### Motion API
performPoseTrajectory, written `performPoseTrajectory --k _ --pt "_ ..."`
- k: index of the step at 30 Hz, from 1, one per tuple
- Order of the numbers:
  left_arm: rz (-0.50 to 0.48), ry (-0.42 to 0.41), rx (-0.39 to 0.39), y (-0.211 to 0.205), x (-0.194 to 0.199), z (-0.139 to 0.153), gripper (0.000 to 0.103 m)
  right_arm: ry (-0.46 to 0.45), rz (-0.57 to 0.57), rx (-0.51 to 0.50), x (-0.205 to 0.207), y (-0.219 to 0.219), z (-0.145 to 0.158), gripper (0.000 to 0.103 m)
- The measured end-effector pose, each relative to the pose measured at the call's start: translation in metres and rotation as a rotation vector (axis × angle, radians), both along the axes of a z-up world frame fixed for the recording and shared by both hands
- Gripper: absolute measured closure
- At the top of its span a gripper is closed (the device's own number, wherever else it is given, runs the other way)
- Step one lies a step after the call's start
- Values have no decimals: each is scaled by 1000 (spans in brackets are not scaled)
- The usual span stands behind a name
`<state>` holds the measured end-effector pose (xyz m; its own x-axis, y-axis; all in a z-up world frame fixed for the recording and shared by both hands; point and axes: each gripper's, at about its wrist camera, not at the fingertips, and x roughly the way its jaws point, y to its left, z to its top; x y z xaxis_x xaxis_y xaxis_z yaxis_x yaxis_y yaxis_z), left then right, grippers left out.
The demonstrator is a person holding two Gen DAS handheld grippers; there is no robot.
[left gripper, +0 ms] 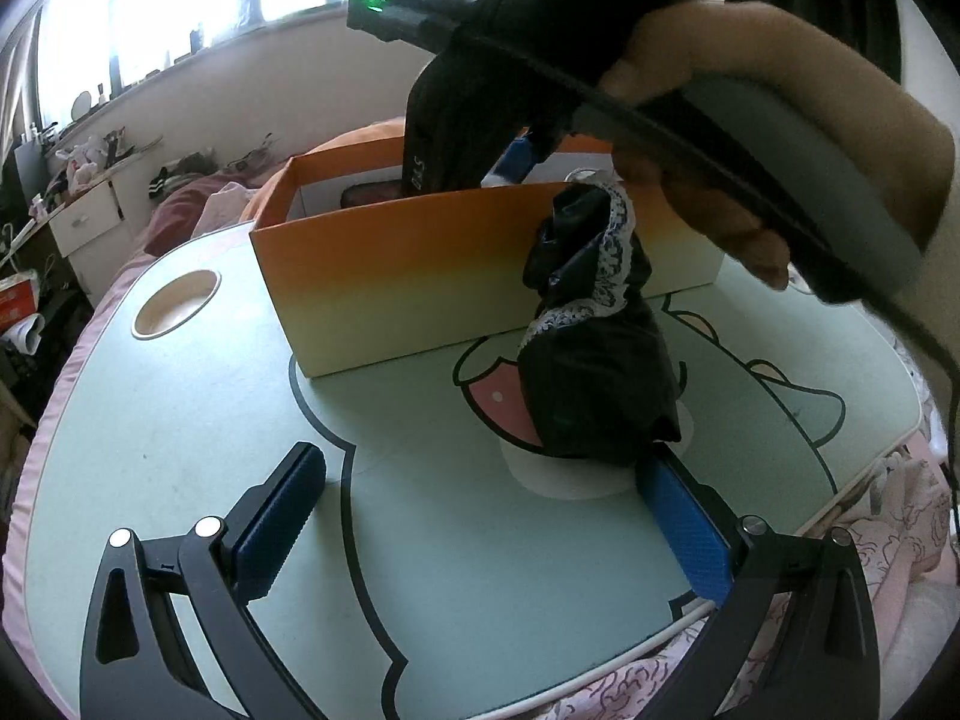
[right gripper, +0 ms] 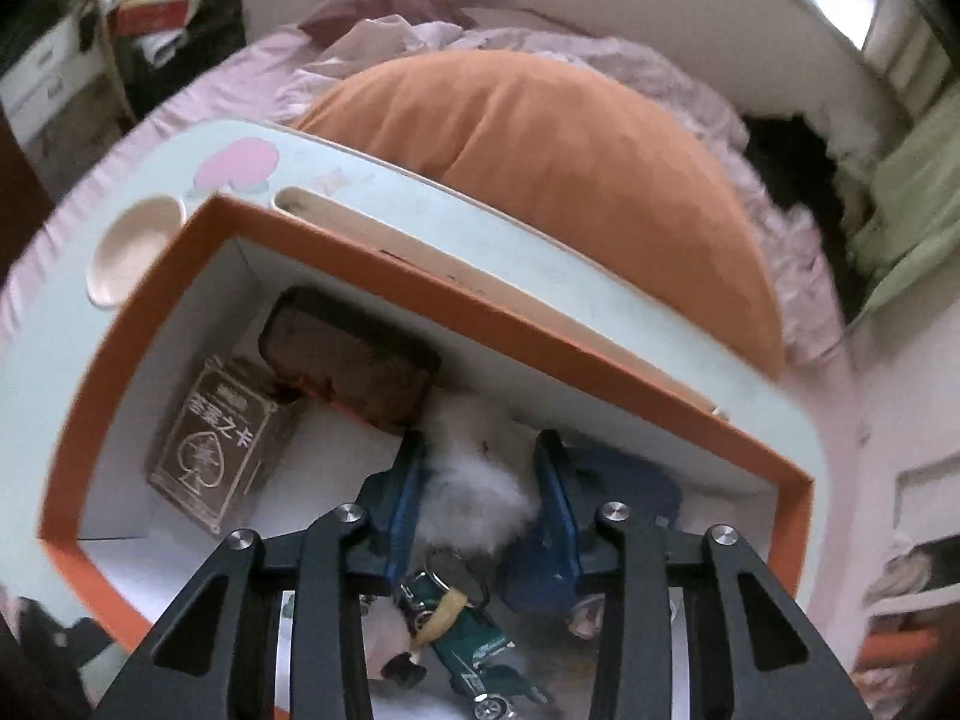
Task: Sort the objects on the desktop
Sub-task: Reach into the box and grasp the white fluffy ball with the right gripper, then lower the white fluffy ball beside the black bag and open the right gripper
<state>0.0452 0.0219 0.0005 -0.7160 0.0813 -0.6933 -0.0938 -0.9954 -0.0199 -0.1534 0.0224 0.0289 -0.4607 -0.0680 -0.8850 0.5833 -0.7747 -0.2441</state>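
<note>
Right tool (right gripper: pixel 477 480) apparently pinching white fluff (right gripper: pixel 474 498).

Both grippers are black linkage frames with silver rivet heads and blue textured finger pads (left gripper: pixel 684 531). The right gripper's (right gripper: pixel 477 483) body shows a green light; the hand (left gripper: pixel 780 138) gripping it is bare.

Beside the matt orange cardboard box (left gripper: pixel 480 252) stands a glossy black bag (left gripper: pixel 594 384) trimmed with lace; inside the box lie a fluffy white pompom (right gripper: pixel 474 480) and a shiny green toy car (right gripper: pixel 474 654).
</note>
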Motion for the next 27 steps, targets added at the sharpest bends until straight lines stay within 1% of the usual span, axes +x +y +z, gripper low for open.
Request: performPoseTrajectory --k 1,2,3,4,6,7,9,11,12,14,15,18,20,21,22,23,24,25,26,27 --pt "1 1 0 0 0 0 0 10 2 -27 1 3 2 82" --pt "1 1 0 0 0 0 0 -1 5 -68 3 7 6 92" --pt "1 1 0 -1 0 0 0 -10 2 -123 3 14 11 95" --pt "1 1 0 -1 0 0 0 15 -5 -184 7 23 22 95" --pt "1 2 0 -1 1 -1 0 84 0 -249 16 39 41 95" --pt "1 2 0 -1 1 -1 0 102 3 -277 20 43 49 95" --pt "1 2 0 -1 1 -1 0 117 8 -370 36 63 66 95" --pt "2 2 -1 0 1 -1 0 104 8 -456 56 84 76 95" --pt "2 2 -1 0 1 -2 0 78 12 -522 69 102 79 95" --pt "3 3 0 0 2 -2 0 19 26 -601 82 121 81 95" --pt "2 3 0 0 2 -2 0 -24 34 -639 88 132 77 95" --pt "1 4 -1 0 0 -2 0 -140 43 -729 99 159 54 95" --pt "2 5 0 0 -1 -2 0 -183 39 -759 99 165 39 95" --pt "2 5 0 0 -1 -3 0 -194 28 -766 97 168 30 95" --pt "2 5 0 0 -1 -3 0 -196 12 -782 98 170 22 91" --pt "2 6 0 0 -2 -3 0 -197 -5 -802 96 172 17 90" --pt "3 6 0 0 0 -3 0 -209 -22 -836 94 173 10 86" --pt "3 6 0 0 -1 -3 0 -214 -30 -856 94 175 8 75" --pt "2 7 0 -1 1 -4 0 -207 -39 -876 96 179 7 68" --pt "3 7 1 -1 0 -4 0 -181 -51 -895 100 185 6 57"
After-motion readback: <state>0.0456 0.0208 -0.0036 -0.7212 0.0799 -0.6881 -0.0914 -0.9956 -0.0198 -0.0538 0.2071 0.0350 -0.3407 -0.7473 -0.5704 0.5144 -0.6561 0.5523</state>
